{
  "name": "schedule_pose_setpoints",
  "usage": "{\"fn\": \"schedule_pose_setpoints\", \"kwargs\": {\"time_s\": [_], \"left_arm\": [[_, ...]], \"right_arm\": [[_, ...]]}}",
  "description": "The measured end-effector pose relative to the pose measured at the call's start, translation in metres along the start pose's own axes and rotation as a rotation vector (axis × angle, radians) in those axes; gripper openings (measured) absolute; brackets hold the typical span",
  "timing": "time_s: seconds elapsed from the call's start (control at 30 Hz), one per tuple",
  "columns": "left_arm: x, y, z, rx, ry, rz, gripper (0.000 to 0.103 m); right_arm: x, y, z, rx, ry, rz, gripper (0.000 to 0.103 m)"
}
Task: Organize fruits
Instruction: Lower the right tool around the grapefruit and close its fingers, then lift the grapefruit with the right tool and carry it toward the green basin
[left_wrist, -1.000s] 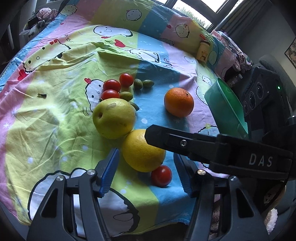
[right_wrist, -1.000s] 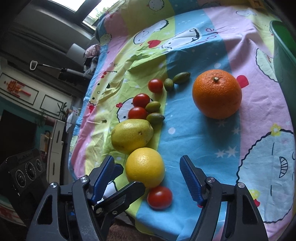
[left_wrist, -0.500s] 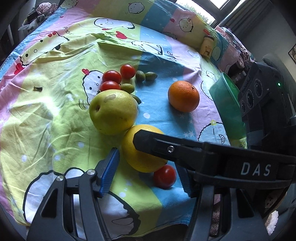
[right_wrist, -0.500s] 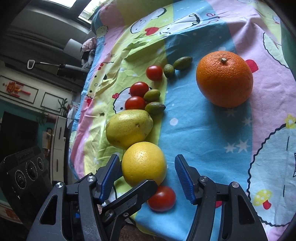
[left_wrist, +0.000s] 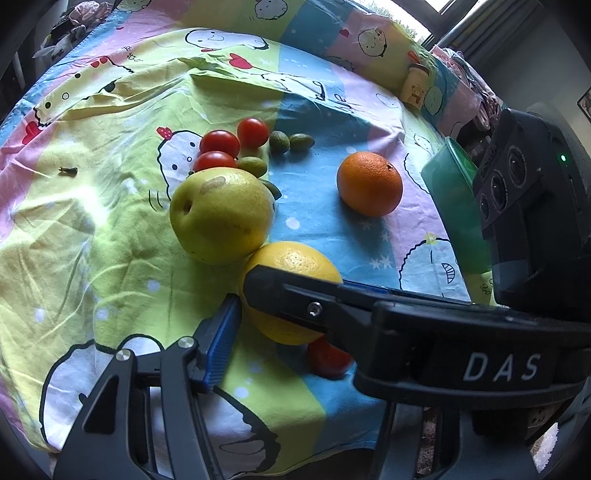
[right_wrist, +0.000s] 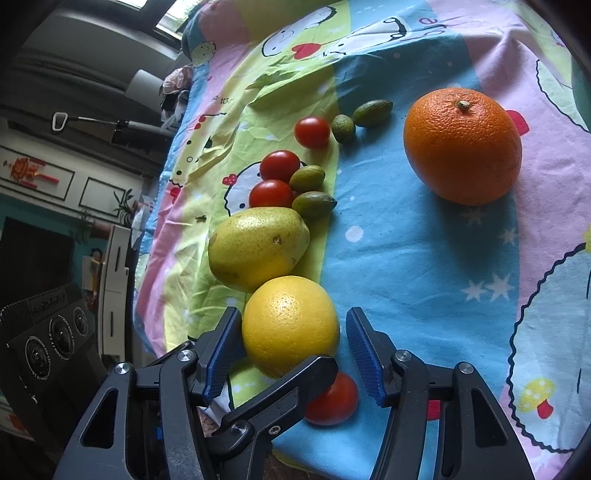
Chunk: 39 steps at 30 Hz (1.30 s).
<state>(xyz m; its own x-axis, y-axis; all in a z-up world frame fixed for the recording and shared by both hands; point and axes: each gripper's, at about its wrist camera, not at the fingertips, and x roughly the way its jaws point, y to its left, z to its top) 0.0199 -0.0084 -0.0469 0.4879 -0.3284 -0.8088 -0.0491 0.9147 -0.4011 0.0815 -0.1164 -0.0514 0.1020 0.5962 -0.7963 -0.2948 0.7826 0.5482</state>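
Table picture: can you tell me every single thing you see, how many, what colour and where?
cloth: one, pastel cartoons, covering the table
yellow citrus: one, yellow, near edge
pear: one, yellow-green, behind the citrus
orange: one, orange, apart, right
tomatoes: four, red; three behind the pear, one at the near edge
small oval fruits: four, green, beside the tomatoes
container: one, green, right edge
jar: one, yellow, far edge
right gripper: black, blue fingers closing around the citrus
left gripper: black, fingers closing beside it; one hidden

My left gripper (left_wrist: 291, 328) is closing around the yellow citrus (left_wrist: 291, 266), with my right gripper (left_wrist: 406, 332) crossing it; pear (left_wrist: 221, 214) touching, orange (left_wrist: 369, 183) apart.
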Motion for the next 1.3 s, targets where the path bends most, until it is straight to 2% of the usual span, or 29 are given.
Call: {"fn": "schedule_pose_setpoints", "kwargs": {"time_s": [0.07,0.17,0.4,0.93,1.3], "left_arm": [[0.0,0.0,0.0,0.004,-0.002,0.002,0.056],[-0.001,-0.001,-0.001,0.011,-0.007,0.009,0.056],[-0.001,-0.004,0.0,0.02,-0.018,0.008,0.056],[-0.024,-0.028,0.003,0.087,-0.132,-0.01,0.056],[-0.031,-0.041,0.006,0.115,-0.177,-0.024,0.056]], "right_arm": [[0.001,0.002,0.0,-0.005,-0.001,0.0,0.061],[0.003,0.003,0.0,-0.009,0.004,-0.003,0.056],[0.002,0.004,0.0,-0.014,-0.004,-0.014,0.055],[-0.034,0.016,-0.002,-0.077,-0.115,-0.039,0.055],[-0.052,0.019,-0.003,-0.087,-0.17,-0.044,0.055]]}}
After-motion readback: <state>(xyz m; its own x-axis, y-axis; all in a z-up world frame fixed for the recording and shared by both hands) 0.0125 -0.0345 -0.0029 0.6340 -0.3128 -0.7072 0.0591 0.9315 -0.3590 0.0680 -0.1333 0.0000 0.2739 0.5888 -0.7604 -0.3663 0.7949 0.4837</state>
